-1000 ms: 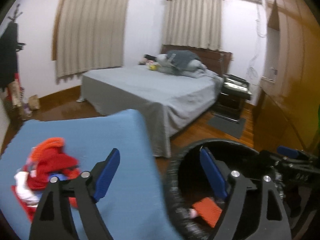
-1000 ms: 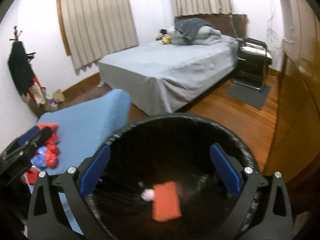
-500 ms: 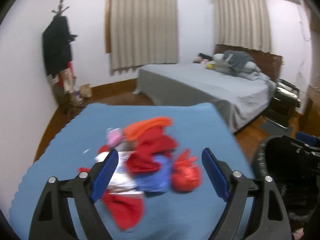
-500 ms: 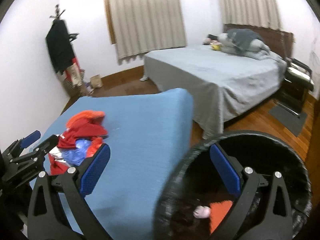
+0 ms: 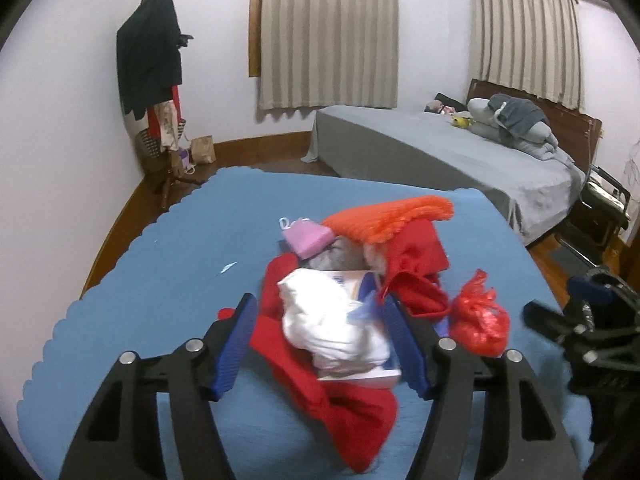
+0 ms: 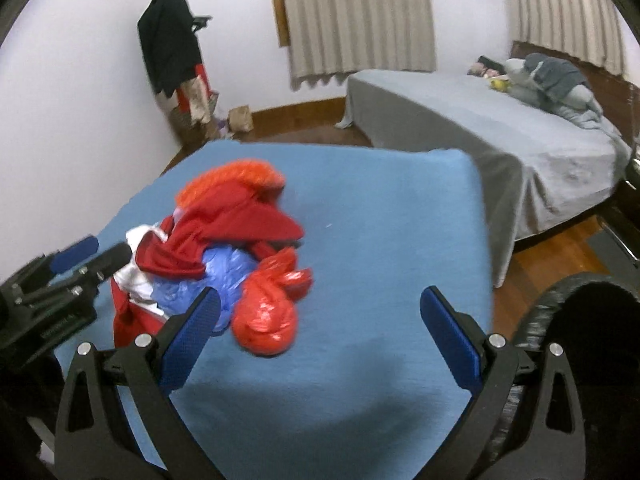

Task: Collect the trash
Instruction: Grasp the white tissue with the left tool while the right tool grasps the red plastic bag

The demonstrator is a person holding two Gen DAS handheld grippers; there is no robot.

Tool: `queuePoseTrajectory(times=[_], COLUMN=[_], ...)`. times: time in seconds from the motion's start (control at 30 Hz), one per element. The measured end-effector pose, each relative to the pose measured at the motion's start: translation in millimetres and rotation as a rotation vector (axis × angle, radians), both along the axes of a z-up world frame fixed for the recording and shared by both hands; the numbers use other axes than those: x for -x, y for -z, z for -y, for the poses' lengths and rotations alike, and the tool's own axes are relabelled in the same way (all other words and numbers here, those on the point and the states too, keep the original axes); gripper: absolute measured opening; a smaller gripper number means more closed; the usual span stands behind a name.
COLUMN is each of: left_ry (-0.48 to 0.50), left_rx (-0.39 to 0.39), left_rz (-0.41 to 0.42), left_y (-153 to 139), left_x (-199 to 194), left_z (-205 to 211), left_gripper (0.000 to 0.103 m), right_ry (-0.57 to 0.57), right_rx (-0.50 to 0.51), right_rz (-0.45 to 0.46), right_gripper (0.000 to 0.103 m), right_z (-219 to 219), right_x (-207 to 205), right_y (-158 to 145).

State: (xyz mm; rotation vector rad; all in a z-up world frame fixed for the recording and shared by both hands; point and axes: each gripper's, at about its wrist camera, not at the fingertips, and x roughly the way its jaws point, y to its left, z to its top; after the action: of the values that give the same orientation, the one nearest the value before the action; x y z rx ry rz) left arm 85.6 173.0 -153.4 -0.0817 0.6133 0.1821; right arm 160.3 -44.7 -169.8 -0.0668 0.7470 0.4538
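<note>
A pile of trash lies on the blue-covered table (image 5: 168,264): a white crumpled bag (image 5: 332,320) on a flat box, red cloth (image 5: 348,412), an orange net (image 5: 384,216), a pink pouch (image 5: 306,236) and a red knotted plastic bag (image 5: 478,318). My left gripper (image 5: 326,342) is open, its blue pads on either side of the white bag. My right gripper (image 6: 320,328) is open and empty just right of the red bag (image 6: 268,312), near a blue bag (image 6: 224,280). The black bin (image 6: 576,320) stands at the table's right.
A grey bed (image 5: 440,148) stands beyond the table. A coat rack (image 5: 154,64) with dark clothes is by the left wall. A black chair (image 5: 600,204) and wood floor lie to the right. My right gripper shows in the left wrist view (image 5: 576,320).
Both grippers swung left from over the bin to the table. My left gripper has closed in around the white bag. My right gripper has come close to the red bag.
</note>
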Motion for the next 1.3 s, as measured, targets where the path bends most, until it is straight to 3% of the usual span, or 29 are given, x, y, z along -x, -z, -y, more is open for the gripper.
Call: queuePoseTrajectory(times=[0.13,0.33,0.4,0.47,0.53,0.83,1.3], left_ry=[-0.009,-0.004,0.002,0.009,0.015,0.045,0.044], left_rx=[0.008,0.02,0.021,0.021,0.021,0.034,0.053], left_rz=[-0.007,-0.008,-0.009,-0.013,-0.02,-0.032,0.065], left_y=[4,7,7,10,12,16,-19], left_x=[2,3,1,-2,-5,-11,8], left_z=[-10,-14,-10,-7,-5,-2,-1], left_gripper=[0.064,0.063,0.062,0.059,0.053,0.028,0.023], right_ry=[-0.03,-0.063,-0.081,-0.117,-0.138,-0.115,-0.088], right_rx=[0.023,0.039,0.028,0.005,-0.008,-0.029,-0.065], right_rz=[-0.029,-0.086,-0.105,-0.128,-0.143,-0.095,-0.043], right_gripper=[0.097,0.077,0.067,0.046,0.039,0.037,0.037], right_z=[-16,-26,-27,-28,-31,-17,4], right_x=[-6,-12,-13,-15,-15,-10,1], right_y=[14,31,33,35,34,10,-20])
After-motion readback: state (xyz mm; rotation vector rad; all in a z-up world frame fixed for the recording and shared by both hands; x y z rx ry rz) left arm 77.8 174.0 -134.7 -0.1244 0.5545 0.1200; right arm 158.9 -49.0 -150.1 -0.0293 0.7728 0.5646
